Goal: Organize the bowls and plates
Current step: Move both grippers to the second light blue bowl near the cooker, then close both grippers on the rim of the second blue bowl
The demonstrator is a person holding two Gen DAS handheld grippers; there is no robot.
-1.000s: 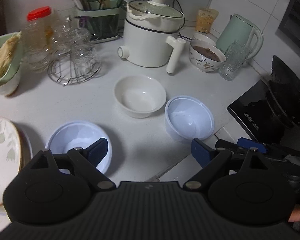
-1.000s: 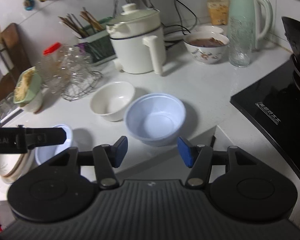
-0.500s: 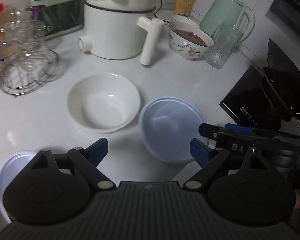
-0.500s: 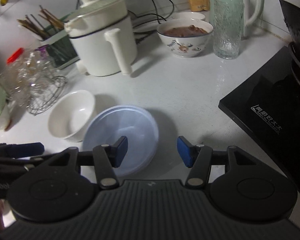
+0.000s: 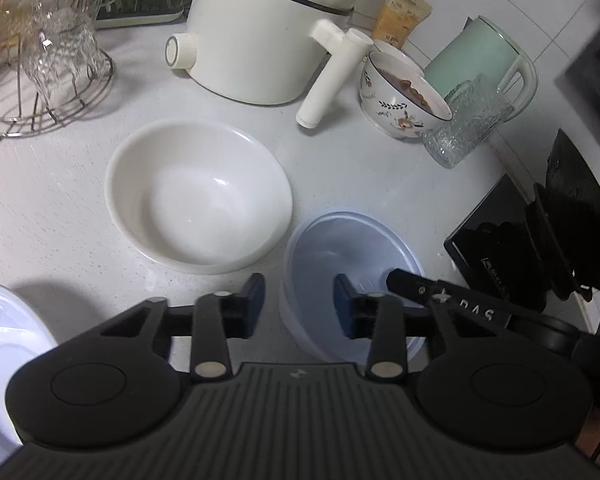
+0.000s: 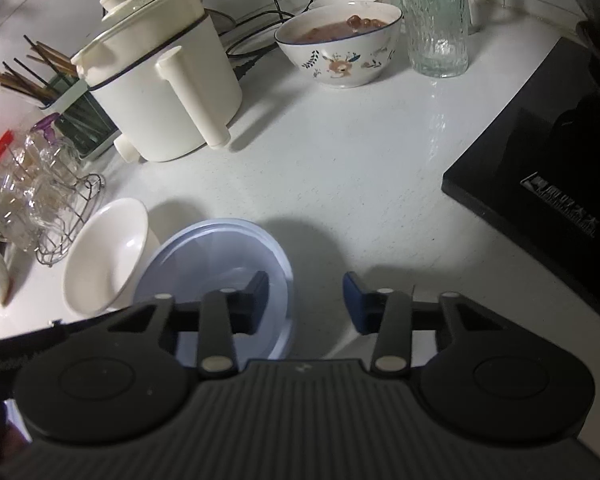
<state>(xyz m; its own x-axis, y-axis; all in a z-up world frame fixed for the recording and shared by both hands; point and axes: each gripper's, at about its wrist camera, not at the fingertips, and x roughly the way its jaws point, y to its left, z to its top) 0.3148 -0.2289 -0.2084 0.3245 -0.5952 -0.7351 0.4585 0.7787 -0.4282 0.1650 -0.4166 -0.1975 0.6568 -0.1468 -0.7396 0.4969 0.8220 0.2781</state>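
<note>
A translucent pale blue bowl (image 5: pixel 340 248) stands on the white counter, touching or nearly touching a white bowl (image 5: pixel 198 196) to its left. My left gripper (image 5: pixel 299 306) straddles the blue bowl's left rim. Its jaws are closing and the pads stand clear of the rim. My right gripper (image 6: pixel 306 302) straddles the blue bowl (image 6: pixel 220 252) at its right rim, one finger inside and one outside. Its jaws are closing too, with a gap on both sides. The right gripper's finger (image 5: pixel 408 282) shows inside the bowl. A second pale blue bowl (image 5: pixel 4 340) lies at the lower left.
Behind the bowls stand a white electric pot (image 5: pixel 268 28), a floral bowl of food (image 5: pixel 400 100), a ribbed glass (image 5: pixel 464 128) and a green kettle (image 5: pixel 480 56). A black hob (image 6: pixel 540 176) lies to the right, and a wire rack of glasses (image 5: pixel 44 80) to the left.
Both grippers have come forward and down onto the blue bowl, one at each side of its rim. Both pairs of jaws have narrowed. The plates at the left have left the view.
</note>
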